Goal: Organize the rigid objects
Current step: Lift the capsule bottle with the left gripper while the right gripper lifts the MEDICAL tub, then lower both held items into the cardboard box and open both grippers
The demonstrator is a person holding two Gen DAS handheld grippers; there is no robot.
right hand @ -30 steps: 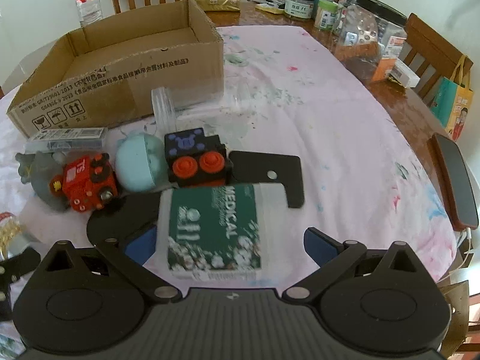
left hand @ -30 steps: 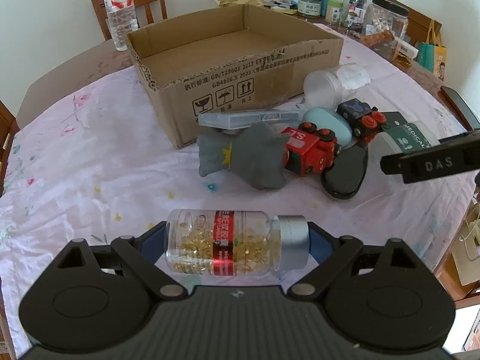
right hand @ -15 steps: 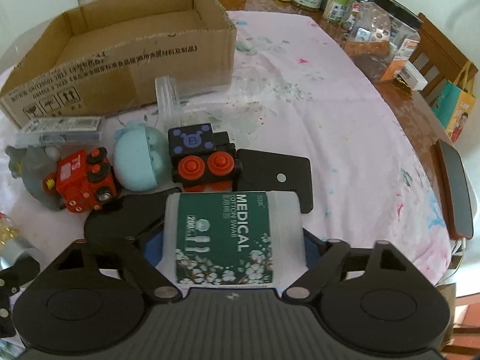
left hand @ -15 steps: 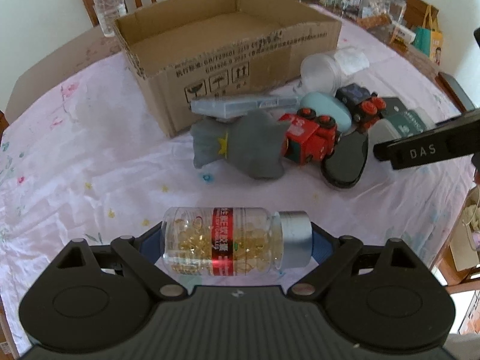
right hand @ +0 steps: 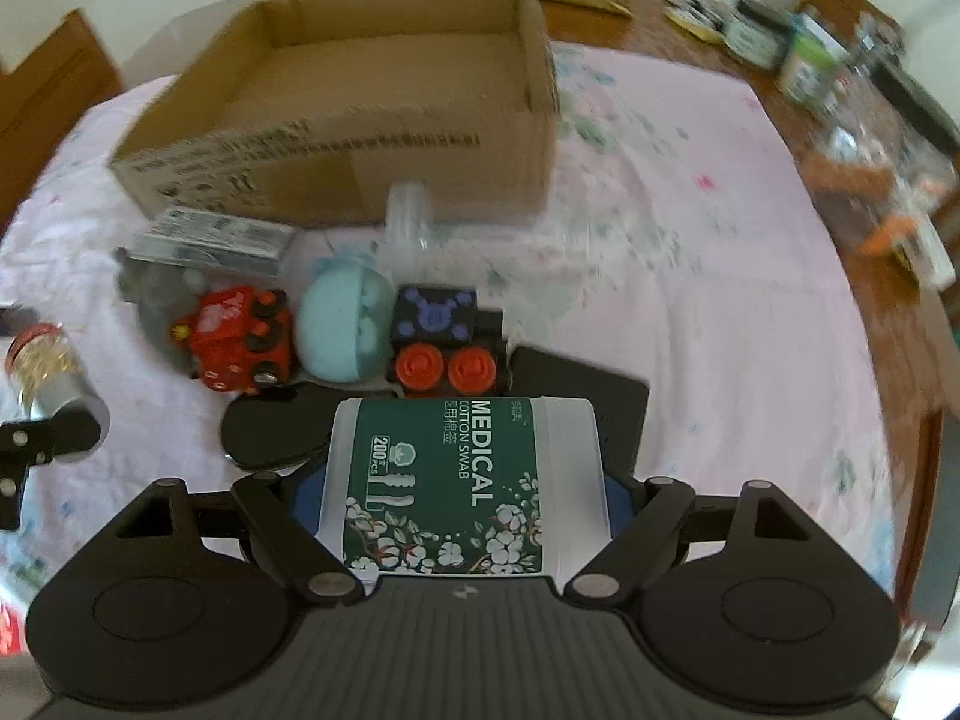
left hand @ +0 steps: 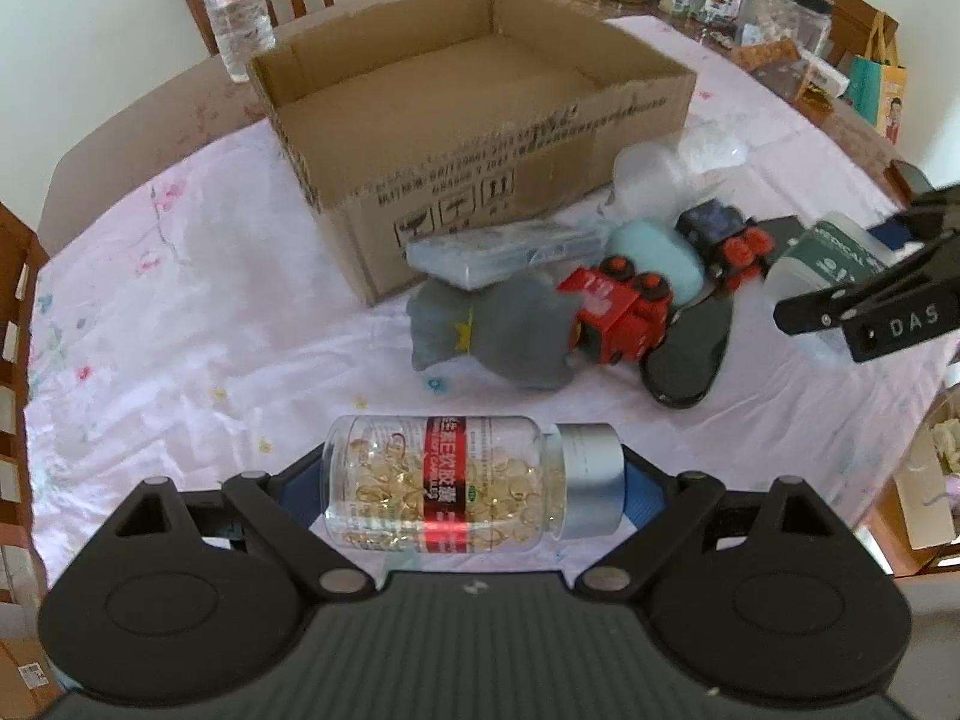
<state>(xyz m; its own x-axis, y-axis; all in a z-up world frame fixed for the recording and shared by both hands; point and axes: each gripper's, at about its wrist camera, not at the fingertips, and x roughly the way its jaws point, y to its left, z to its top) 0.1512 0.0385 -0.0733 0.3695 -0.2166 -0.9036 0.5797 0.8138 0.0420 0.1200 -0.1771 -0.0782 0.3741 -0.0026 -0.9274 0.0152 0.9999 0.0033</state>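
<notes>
My left gripper (left hand: pixel 471 480) is shut on a clear capsule bottle (left hand: pixel 444 483) with a red label and silver cap, held sideways above the tablecloth. My right gripper (right hand: pixel 456 486) is shut on a cotton swab box (right hand: pixel 459 489) with a green "MEDICAL" label, lifted off the table. The open cardboard box (left hand: pixel 480 138) stands behind the pile; in the right wrist view the cardboard box (right hand: pixel 360 114) is ahead and to the left. The right gripper (left hand: pixel 870 300) with the swab box shows at the right edge of the left wrist view. The capsule bottle (right hand: pixel 48 372) shows at the left edge of the right wrist view.
In front of the box lie a grey plush (left hand: pixel 498 330), a red toy car (left hand: pixel 618 312), a teal round case (left hand: pixel 657 264), a dark toy car (right hand: pixel 444 336), a clear flat case (left hand: pixel 498 252), a black oval case (left hand: pixel 690 360) and a black flat piece (right hand: pixel 582 402). Jars (left hand: pixel 786 0) crowd the far right.
The right gripper closed on the swab box and lifted it, rolling a little. The left gripper rose with the capsule bottle in it.
</notes>
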